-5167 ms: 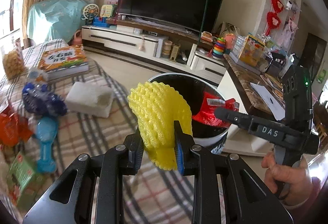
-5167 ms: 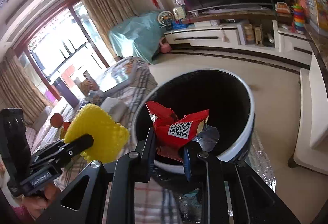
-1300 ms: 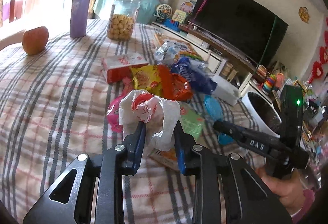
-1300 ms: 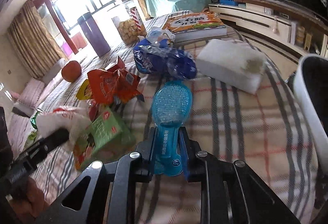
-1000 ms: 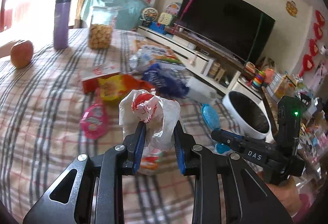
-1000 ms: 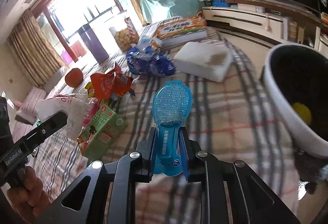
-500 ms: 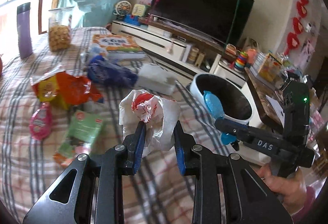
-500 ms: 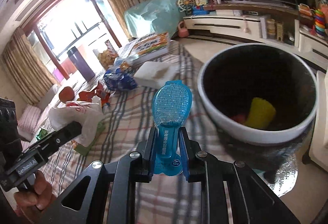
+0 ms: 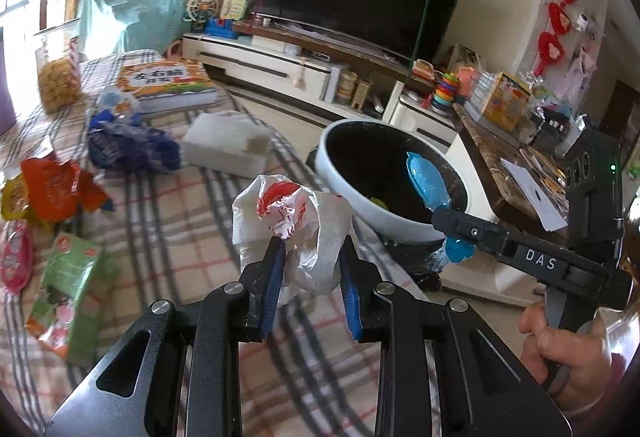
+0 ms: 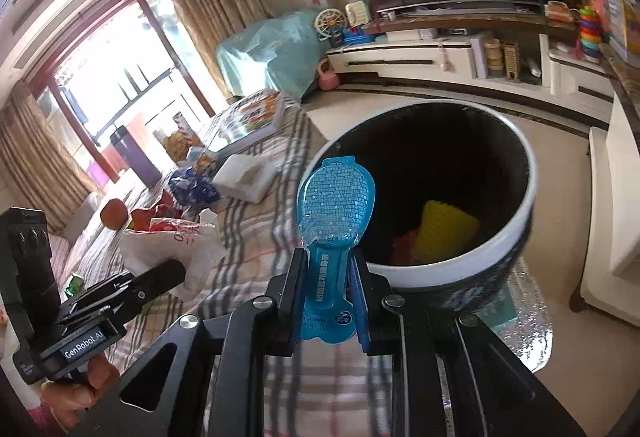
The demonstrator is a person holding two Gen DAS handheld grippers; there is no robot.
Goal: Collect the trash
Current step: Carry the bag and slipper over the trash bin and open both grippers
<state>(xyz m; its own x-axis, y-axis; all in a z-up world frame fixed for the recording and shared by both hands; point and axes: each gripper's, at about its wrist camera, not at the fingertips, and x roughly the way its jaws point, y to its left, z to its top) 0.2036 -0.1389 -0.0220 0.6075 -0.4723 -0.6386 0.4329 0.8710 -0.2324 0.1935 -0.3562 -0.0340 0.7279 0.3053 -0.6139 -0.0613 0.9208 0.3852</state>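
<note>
My left gripper [image 9: 310, 255] is shut on a crumpled white plastic bag with red print [image 9: 292, 221], held above the checked tablecloth. My right gripper [image 10: 328, 273] is shut on the narrow end of a blue spoon-shaped plastic packet [image 10: 334, 205], whose wide end reaches over the near rim of the white bin [image 10: 424, 271]. The bin [image 9: 352, 193] stands just past the table edge; a yellow foam net [image 10: 444, 227] and something red lie inside. In the left wrist view the right gripper [image 9: 444, 221] holds the blue packet [image 9: 426, 179] over the bin's mouth.
Wrappers lie on the table: an orange one [image 9: 56, 189], a green one [image 9: 68, 281], a pink one [image 9: 16, 257], a blue bag [image 9: 128, 149]. A white tissue pack [image 9: 228, 143], a book [image 9: 168, 85] and a biscuit jar [image 9: 56, 77] sit farther back. A TV unit [image 9: 280, 65] lines the wall.
Both grippers have swung with their loads from over the table's littered part toward the bin. The blue packet now overlaps the bin's rim; the white bag is nearer the table edge.
</note>
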